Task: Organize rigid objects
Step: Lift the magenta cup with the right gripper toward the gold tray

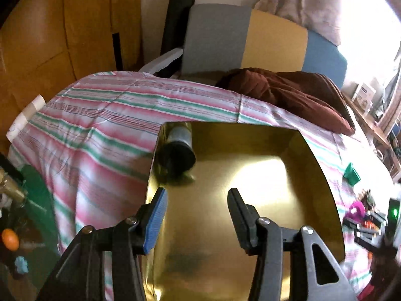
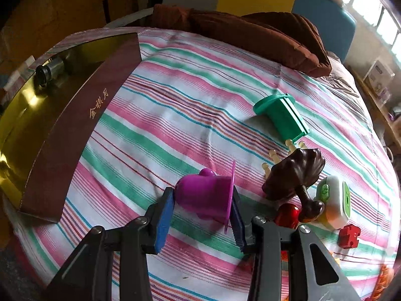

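Gripping a purple cup (image 2: 205,195), the right gripper (image 2: 201,215) has both blue pads pressed on it, one against the base end and one at the flared rim; the cup lies on its side over the striped sheet (image 2: 175,115). Just right of it sit a dark brown brush (image 2: 295,175), a red ball (image 2: 288,215), a white and green gadget (image 2: 333,200) and a red block (image 2: 349,235), all close together. Farther off, a green holder (image 2: 283,115) lies tipped over on the sheet, with pale pegs (image 2: 273,155) near its open end.

At the far left stands a box (image 2: 75,123), brown outside with gold lettering, shiny gold inside. A dark cylinder (image 2: 47,72) lies in its far corner.

From the left wrist view, the left gripper (image 1: 198,205) hangs over that gold box (image 1: 313,160), its jaws apart with nothing between them. The cylinder (image 1: 179,148) rests on its side in the far left corner, against the wall. A brown pillow (image 1: 288,92) lies at the far edge of the sheet (image 1: 100,125), well clear of the box.
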Tool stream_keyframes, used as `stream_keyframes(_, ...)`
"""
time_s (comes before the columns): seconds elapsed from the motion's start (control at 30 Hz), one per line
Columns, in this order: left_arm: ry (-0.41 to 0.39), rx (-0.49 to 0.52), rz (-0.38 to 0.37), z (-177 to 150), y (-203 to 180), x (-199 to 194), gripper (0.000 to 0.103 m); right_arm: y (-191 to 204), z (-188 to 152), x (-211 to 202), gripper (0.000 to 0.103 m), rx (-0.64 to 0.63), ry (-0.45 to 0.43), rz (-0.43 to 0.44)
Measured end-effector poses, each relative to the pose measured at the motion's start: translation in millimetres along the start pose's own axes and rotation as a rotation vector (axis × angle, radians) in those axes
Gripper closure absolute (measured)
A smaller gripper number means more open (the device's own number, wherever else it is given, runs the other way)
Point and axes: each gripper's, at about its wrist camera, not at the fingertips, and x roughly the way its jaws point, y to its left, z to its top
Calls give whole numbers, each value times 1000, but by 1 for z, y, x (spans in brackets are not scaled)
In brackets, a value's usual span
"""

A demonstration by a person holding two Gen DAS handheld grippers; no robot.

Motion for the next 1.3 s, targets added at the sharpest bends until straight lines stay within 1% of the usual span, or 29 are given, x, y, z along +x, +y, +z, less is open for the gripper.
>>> stream_keyframes(0.07, -18, 12, 19, -12, -7, -12, 53, 0, 0, 0, 59, 6, -3, 1)
stream_keyframes(0.13, -32, 17, 32, -19, -10, -20, 53, 0, 0, 0, 54, 10, -13, 7)
stream_keyframes(0.2, -46, 6, 47, -27, -11, -28, 53, 4, 0, -1, 52, 2, -18, -1)
stream_keyframes(0.3, -47, -4, 58, -36, -11, -36, 53, 9, 0, -1, 52, -14, -26, -17)
stream_keyframes(0.37, -53, 12, 74, -41, -13, -41, 53, 9, -1, -1, 53, -16, -33, -23)
stream_keyframes(0.53, -103, 35, 103, -50, -14, -54, 53, 11, -3, -1, 54, -25, -46, -45)
stream_keyframes(0.67, -99, 16, 63, -55, -8, -57, 53, 13, -3, -1, 54, -32, -51, -53)
stream_keyframes(0.83, -80, 10, 47, -61, -7, -56, 53, 16, -1, 0, 54, -24, -44, -76)
stream_keyframes(0.93, -65, 8, 30, -66, -6, -54, 53, 18, 0, 1, 59, -17, -39, -104)
stream_keyframes(0.97, -64, 7, 28, -66, -5, -53, 53, 17, 2, 1, 60, -5, -36, -118)
stream_keyframes(1.17, -65, -7, 18, -69, 1, -53, 53, 14, 5, -1, 61, 67, -35, -137)
stream_keyframes(1.3, -69, -15, 16, -71, 5, -52, 53, 4, 7, -11, 61, 176, -53, -110)
